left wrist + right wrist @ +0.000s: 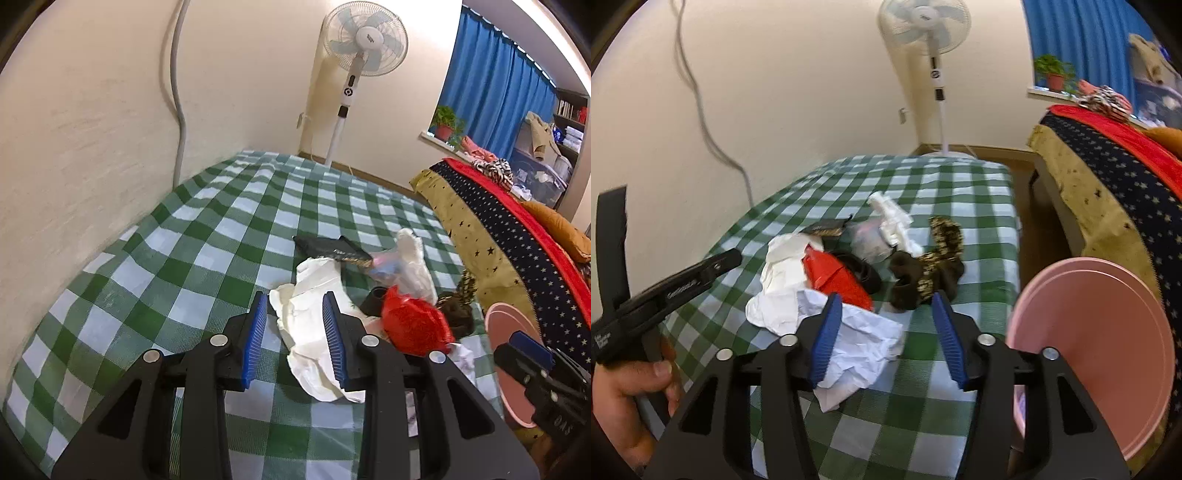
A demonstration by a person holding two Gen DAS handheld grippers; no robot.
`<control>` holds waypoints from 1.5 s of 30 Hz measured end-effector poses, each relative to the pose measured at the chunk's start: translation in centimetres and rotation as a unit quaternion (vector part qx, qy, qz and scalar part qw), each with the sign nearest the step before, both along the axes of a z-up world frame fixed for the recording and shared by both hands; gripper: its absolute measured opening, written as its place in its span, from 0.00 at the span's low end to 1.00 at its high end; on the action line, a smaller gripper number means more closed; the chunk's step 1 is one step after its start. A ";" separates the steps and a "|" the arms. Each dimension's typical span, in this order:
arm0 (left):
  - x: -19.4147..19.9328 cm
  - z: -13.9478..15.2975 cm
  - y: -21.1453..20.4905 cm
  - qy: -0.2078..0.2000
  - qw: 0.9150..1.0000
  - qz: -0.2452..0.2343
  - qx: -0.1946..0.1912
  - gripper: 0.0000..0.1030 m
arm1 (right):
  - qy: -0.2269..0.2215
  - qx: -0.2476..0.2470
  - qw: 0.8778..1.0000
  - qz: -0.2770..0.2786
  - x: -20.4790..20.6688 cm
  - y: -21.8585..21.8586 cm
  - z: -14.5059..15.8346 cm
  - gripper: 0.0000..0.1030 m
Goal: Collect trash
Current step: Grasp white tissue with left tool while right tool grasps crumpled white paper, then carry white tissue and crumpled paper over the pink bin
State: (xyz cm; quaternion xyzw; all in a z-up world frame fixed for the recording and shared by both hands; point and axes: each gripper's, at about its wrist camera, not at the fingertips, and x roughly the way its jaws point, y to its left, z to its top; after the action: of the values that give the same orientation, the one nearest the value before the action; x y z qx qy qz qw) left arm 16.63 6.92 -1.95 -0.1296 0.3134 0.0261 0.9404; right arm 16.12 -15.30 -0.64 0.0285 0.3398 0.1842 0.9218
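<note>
Nothing is collected yet, by the look of it: the trash pile, with white crumpled paper [314,332], a red wrapper [413,325], a dark packet [332,249] and a clear plastic bag [410,266], is still spread on the green checked tablecloth [166,258], and the visible part of the pink bin [1097,332] just beside the table appears bare. The left gripper [297,343] is seen with jaws apart around the white paper, not clamped, while the right gripper [890,336] is held apart over another crumpled sheet [864,339], gripping nothing. Only the right wrist view shows the bin's mouth, the brown patterned cloth [931,269] whole and the hand [624,391] on the left tool.
</note>
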 end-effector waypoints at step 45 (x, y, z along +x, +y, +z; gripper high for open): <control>0.8 1.9 0.4 0.000 1.000 -0.014 0.011 0.01 | -0.047 0.012 0.997 0.060 -1.0 1.0 2.6 0.07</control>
State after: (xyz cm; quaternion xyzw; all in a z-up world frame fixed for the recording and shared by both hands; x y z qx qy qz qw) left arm 17.41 7.36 -0.06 -0.1143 0.3146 0.0160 0.9422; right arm 15.08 -14.27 1.97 0.0103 0.2954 0.2442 0.9236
